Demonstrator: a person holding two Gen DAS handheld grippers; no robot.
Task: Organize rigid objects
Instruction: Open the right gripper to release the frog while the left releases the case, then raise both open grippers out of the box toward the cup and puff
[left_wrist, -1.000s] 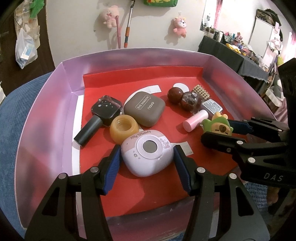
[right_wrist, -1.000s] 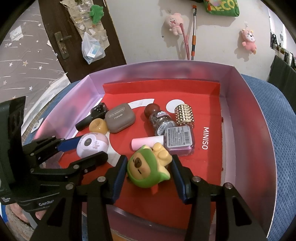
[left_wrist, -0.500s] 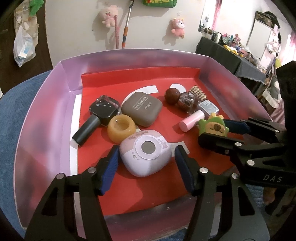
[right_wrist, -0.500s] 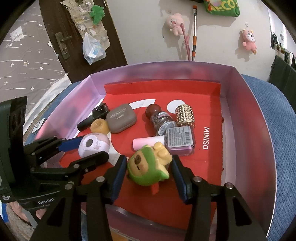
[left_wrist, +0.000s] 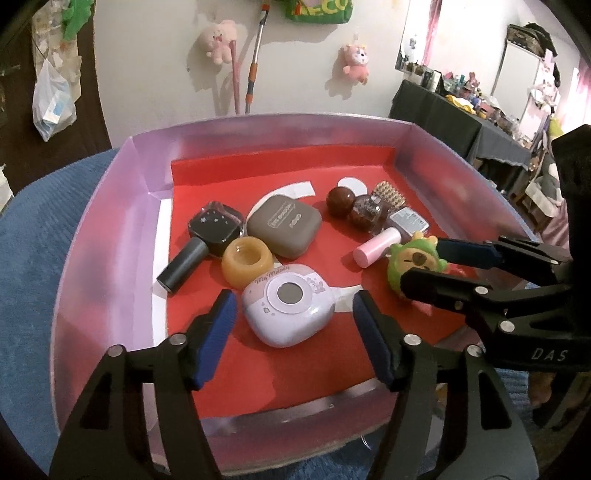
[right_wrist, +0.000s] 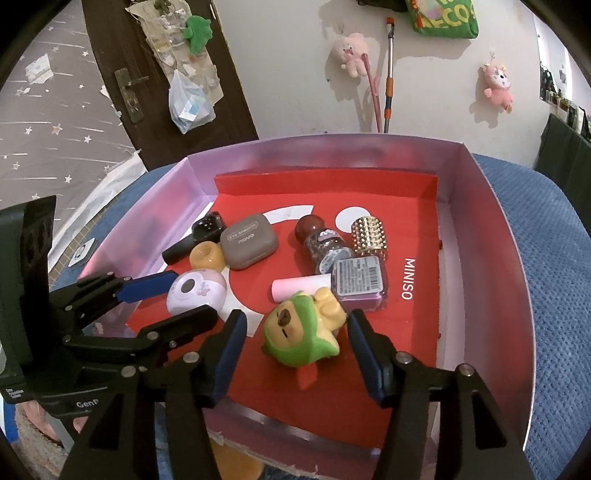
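Both sets of tongs had just been spreading since the earlier frames, and each had let go of what it was pinching. Left gripper (left_wrist: 291, 325) stood spread around the lilac camera-shaped case (left_wrist: 290, 304), a gap showing on each side of it, so the pads weren't pressing. That case lay flat on the red liner (left_wrist: 303, 369), lens face up, its wider side running roughly across between the pads.

Right gripper (right_wrist: 293, 343) was the same story: jaws apart, with the green-hooded plush toy (right_wrist: 301, 334) lying loose between them. It had slumped from where it was before, on its back with its face up and towards the left pad, its yellow body towards the far right, a red tag poking out towards the camera.

Further out, everything sat in the same purple-walled box (right_wrist: 491, 258): pink tube (right_wrist: 299, 286) lying crosswise, touching the labelled bottle (right_wrist: 360, 280), then the studded gold cylinder (right_wrist: 369, 236), the brown eye shadow compact (left_wrist: 283, 230), the amber ring-shaped jar (left_wrist: 246, 266) and the black star bottle (left_wrist: 216, 230), cap pointing near-left.
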